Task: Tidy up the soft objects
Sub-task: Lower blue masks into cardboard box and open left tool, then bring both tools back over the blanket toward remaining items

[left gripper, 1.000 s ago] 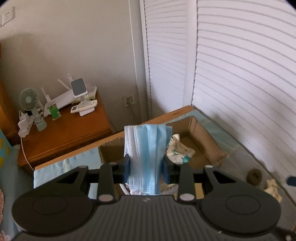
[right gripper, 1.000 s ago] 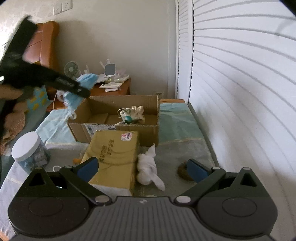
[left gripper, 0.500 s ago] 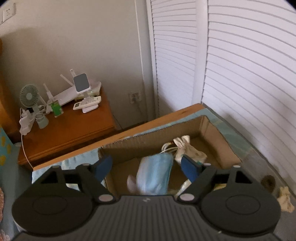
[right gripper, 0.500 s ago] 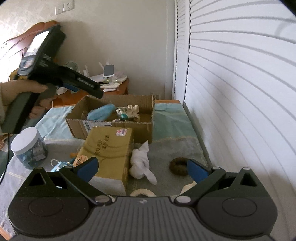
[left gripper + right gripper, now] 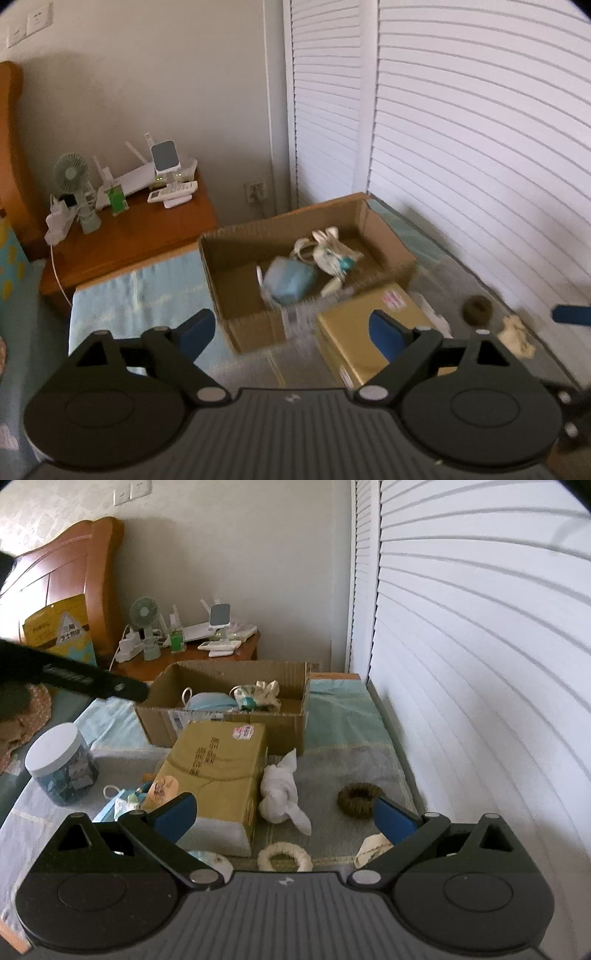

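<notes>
The left gripper (image 5: 291,328) had just been opening, nothing between its jaws, the blue mask (image 5: 290,281) lying in the cardboard box (image 5: 255,325), while the right gripper (image 5: 284,812) gaped empty.

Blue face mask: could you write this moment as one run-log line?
blue face mask: lying in cardboard box | left hand-held gripper: jaws just opened, empty | right hand-held gripper: open, empty

Yellow carton (image 5: 218,771): dark printed characters on top face, upside down to camera, too small to read; pink-white sticker near far edge, illegible.
Open cardboard box (image 5: 221,723): white shipping label with barcode on front wall, unreadable.
Yellow bag (image 5: 59,627) against headboard: triangle sign with characters, illegible.
</notes>
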Demonstrator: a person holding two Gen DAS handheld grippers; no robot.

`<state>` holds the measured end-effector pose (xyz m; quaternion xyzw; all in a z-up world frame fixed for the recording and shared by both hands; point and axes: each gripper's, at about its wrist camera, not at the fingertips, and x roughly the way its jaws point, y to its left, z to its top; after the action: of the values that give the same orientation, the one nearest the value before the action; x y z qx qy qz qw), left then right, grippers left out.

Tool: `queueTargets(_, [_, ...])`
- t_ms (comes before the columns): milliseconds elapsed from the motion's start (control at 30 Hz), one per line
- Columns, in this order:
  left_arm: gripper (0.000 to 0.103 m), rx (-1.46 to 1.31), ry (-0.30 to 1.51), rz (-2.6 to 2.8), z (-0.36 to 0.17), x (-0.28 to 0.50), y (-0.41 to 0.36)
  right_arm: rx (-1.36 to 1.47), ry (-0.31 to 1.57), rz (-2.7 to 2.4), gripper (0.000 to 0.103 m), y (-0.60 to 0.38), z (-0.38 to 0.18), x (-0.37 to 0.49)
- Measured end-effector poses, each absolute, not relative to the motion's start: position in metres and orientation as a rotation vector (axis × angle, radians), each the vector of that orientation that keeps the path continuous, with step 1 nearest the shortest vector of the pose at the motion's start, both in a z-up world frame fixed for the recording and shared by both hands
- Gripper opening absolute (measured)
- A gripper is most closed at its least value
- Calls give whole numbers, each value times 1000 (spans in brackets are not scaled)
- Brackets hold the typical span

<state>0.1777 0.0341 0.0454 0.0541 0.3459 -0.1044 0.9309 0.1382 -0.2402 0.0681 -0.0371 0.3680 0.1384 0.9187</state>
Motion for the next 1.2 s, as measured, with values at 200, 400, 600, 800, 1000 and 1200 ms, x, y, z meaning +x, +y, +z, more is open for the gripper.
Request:
queueTargets(200, [95, 65, 682, -177, 31, 127, 44, -88, 784, 306, 103, -242, 56, 130])
queueTargets(400, [95, 64, 675, -118, 4, 93, 50, -95, 842, 348, 103, -245, 35, 123])
queueTargets(600, [95, 55, 711, -107, -21, 83, 57, -115, 904, 375, 103, -241, 16, 121])
queueTargets(800, [94, 14, 746, -122, -36, 83, 64, -172, 956, 415, 103, -226, -2, 122])
queueTargets(1000, [93, 27, 765, -145, -44, 87, 65, -232, 969, 420, 103, -219, -11, 121])
queueTargets(1200, [79, 30, 777, -183, -52, 96, 63, -271, 967, 416, 103, -215, -14, 120])
